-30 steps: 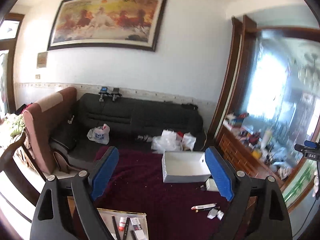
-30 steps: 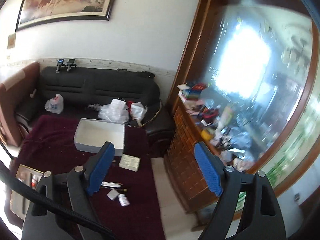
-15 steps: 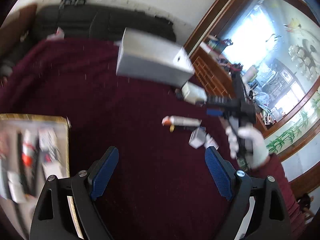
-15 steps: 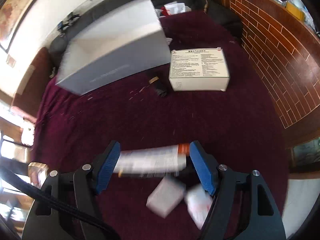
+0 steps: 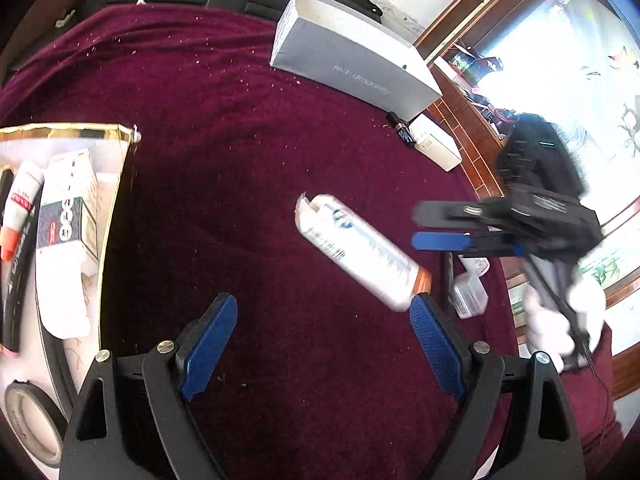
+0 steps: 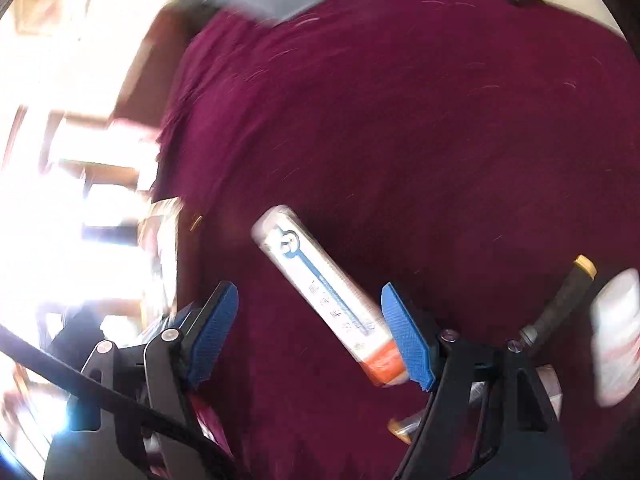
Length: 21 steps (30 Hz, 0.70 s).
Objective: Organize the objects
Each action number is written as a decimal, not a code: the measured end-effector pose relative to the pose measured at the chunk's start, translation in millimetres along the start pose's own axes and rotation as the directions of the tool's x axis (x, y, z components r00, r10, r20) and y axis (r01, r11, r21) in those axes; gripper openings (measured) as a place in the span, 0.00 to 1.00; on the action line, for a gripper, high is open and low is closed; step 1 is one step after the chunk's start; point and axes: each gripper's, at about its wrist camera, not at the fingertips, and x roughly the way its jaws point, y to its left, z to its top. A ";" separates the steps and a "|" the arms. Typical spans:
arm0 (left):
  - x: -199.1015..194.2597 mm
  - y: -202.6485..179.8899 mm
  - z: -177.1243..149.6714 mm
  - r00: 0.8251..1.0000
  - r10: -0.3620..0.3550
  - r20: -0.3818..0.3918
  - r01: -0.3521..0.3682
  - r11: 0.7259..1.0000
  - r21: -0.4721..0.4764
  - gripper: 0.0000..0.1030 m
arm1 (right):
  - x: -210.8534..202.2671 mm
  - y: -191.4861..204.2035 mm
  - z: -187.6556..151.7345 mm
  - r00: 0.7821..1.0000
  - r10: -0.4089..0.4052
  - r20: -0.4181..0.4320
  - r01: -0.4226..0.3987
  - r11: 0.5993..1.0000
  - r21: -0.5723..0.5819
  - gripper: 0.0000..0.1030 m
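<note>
Lying aslant on the dark red cloth (image 5: 240, 160), the white tube box (image 5: 362, 250) with an orange end sits toward the cloth's right edge, touching the right finger (image 6: 406, 338) of the right gripper (image 6: 308, 332), whose jaws stand open. Left gripper (image 5: 322, 340) hovers open just beside it. Grey box (image 5: 352, 60) at far edge; gold-edged tray (image 5: 120, 184) at left edge. Right view blurred.

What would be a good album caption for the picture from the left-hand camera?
Open left gripper over a maroon cloth, facing a white tube box beside the right gripper.
</note>
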 end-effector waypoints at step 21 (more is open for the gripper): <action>78.7 -56.3 7.5 0.963 0.268 0.026 -0.269 0.960 0.073 0.81 | -113.0 -71.0 -138.8 0.878 -0.197 0.437 0.117 0.972 0.203 0.73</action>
